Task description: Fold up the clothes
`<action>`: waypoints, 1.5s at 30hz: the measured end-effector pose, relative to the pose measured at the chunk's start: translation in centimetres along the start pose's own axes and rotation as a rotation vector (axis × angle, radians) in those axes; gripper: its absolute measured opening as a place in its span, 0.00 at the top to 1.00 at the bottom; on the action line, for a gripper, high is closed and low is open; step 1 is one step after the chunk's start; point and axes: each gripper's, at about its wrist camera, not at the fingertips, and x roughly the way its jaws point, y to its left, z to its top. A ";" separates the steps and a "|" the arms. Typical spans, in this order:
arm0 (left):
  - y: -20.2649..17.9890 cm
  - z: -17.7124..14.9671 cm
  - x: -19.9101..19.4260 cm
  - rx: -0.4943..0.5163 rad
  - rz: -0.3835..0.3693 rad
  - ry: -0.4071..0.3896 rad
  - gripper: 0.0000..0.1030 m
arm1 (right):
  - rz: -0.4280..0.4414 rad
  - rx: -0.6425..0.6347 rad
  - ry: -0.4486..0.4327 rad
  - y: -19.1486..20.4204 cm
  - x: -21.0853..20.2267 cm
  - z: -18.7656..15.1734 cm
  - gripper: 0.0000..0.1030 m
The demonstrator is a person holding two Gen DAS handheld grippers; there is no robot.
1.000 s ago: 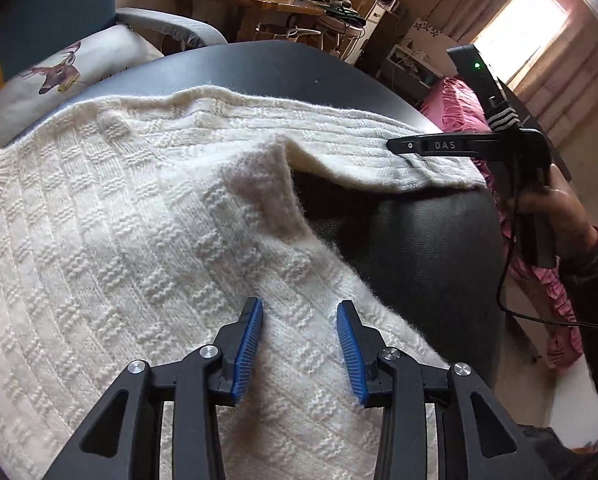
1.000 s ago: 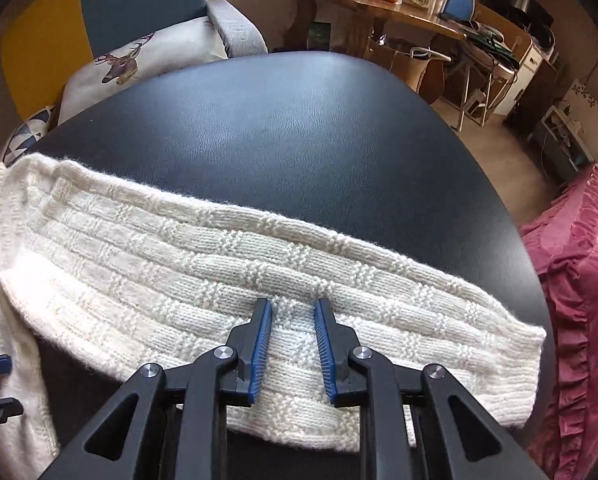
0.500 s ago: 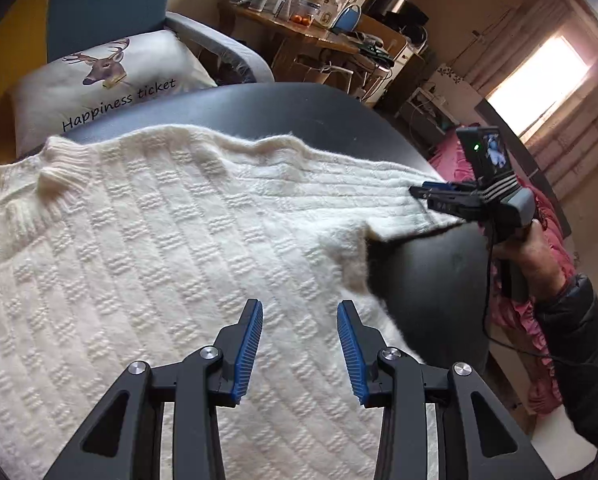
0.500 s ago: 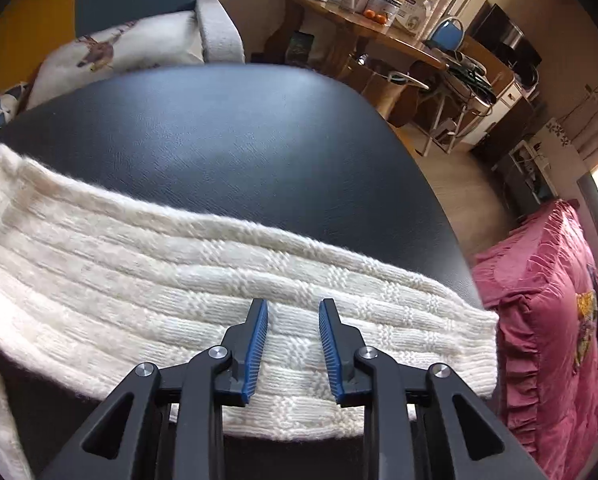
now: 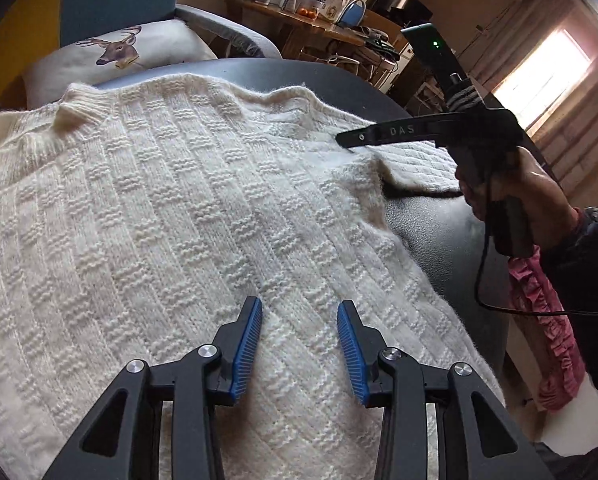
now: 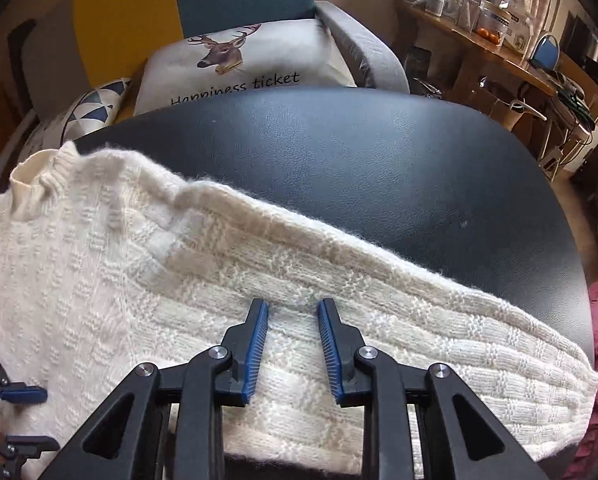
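A knitted sweater lies spread on the worktop, its sleeve stretching to the right edge. The left gripper hangs over the sweater's body, the right gripper over the sleeve. Behind the worktop stands an armchair holding a deer cushion.
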 end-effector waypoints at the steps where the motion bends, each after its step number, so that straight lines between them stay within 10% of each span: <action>1: 0.3 0.2 -0.4 -0.013 -0.005 0.000 0.61 | 0.000 0.007 -0.001 0.0 -0.1 0.1 0.75; 8: 7.5 6.1 -5.0 -0.131 0.120 -0.189 0.61 | 0.109 -0.046 -0.116 2.1 -3.3 0.4 0.75; 16: 16.5 8.2 -5.7 -0.177 0.469 -0.188 0.61 | 0.180 -0.120 -0.094 7.3 -0.9 4.0 0.75; 25: 19.9 3.0 -7.1 -0.265 0.493 -0.234 0.64 | 0.078 -0.083 -0.088 8.4 2.8 5.3 0.75; 29: 19.9 3.4 -7.8 -0.303 0.507 -0.194 0.64 | 0.161 -0.034 -0.097 6.9 1.4 5.0 0.75; 35: 13.8 4.9 -9.5 -0.259 0.379 -0.262 0.64 | 0.267 0.126 -0.145 0.0 -4.3 0.9 0.75; 45: -4.0 7.0 1.8 0.039 0.045 -0.105 0.63 | -0.020 0.288 -0.106 -11.5 -6.0 -7.7 0.75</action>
